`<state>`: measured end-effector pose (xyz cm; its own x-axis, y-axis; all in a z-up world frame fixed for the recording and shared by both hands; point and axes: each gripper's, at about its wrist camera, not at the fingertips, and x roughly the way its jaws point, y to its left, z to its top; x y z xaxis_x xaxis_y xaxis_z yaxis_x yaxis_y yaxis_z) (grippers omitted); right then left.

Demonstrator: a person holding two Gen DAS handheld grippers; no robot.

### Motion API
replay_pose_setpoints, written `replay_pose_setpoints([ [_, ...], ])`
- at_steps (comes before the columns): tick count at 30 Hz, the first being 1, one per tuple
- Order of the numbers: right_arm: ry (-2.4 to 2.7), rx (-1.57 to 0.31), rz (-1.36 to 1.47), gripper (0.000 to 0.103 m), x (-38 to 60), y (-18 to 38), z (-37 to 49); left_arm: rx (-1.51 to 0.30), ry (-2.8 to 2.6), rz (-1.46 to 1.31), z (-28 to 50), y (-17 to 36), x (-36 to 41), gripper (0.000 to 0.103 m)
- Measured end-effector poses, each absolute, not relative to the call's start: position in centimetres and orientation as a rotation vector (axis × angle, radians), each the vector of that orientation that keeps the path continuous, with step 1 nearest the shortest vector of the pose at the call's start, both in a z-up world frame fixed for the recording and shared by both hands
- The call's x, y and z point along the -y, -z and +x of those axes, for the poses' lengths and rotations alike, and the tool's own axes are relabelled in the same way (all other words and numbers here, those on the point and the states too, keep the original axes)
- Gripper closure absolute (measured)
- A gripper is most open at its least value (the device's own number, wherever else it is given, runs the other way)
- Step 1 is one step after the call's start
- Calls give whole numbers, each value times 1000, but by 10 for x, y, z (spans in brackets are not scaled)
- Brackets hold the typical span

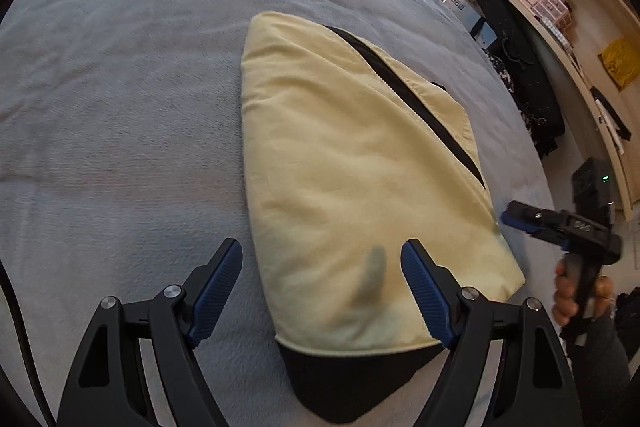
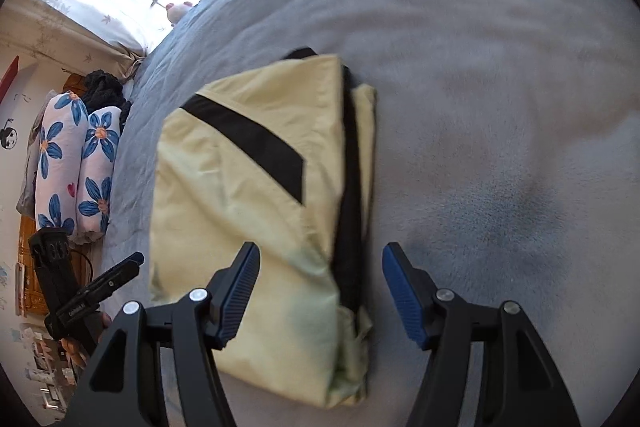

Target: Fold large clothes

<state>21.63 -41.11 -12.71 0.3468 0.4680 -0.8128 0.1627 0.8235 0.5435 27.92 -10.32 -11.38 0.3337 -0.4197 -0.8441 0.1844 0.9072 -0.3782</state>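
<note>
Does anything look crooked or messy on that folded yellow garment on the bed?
Mostly tidy. The yellow garment lies folded on the grey blanket, but a lower layer sticks out unevenly along its right edge, bunched at the near corner.

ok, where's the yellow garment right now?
The yellow garment lies folded on the grey bed, centre in both wrist views, just ahead of the open left gripper and right gripper.

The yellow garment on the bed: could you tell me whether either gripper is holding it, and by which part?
Nothing is held. The left gripper and right gripper both stand open above the folded yellow garment, which lies free on the grey blanket.
</note>
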Motion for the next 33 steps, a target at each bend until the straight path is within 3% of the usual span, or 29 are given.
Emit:
replay_pose_setpoints([
  [8, -341, -1219, 724, 39, 420, 163, 222, -1203, 451, -340, 303, 151, 104, 23],
  [22, -550, -1175, 686, 37, 373, 176, 259, -1182, 474, -333, 322, 168, 124, 9],
  [25, -538, -1160, 661, 45, 365, 174, 263, -1180, 474, -329, 325, 167, 128, 10],
  [29, -519, -1150, 634, 79, 361, 168, 260, -1144, 457, -305, 321, 159, 129, 25],
  [33, -473, -1126, 524, 88, 346, 147, 256, -1090, 433, -207, 314, 141, 140, 55],
])
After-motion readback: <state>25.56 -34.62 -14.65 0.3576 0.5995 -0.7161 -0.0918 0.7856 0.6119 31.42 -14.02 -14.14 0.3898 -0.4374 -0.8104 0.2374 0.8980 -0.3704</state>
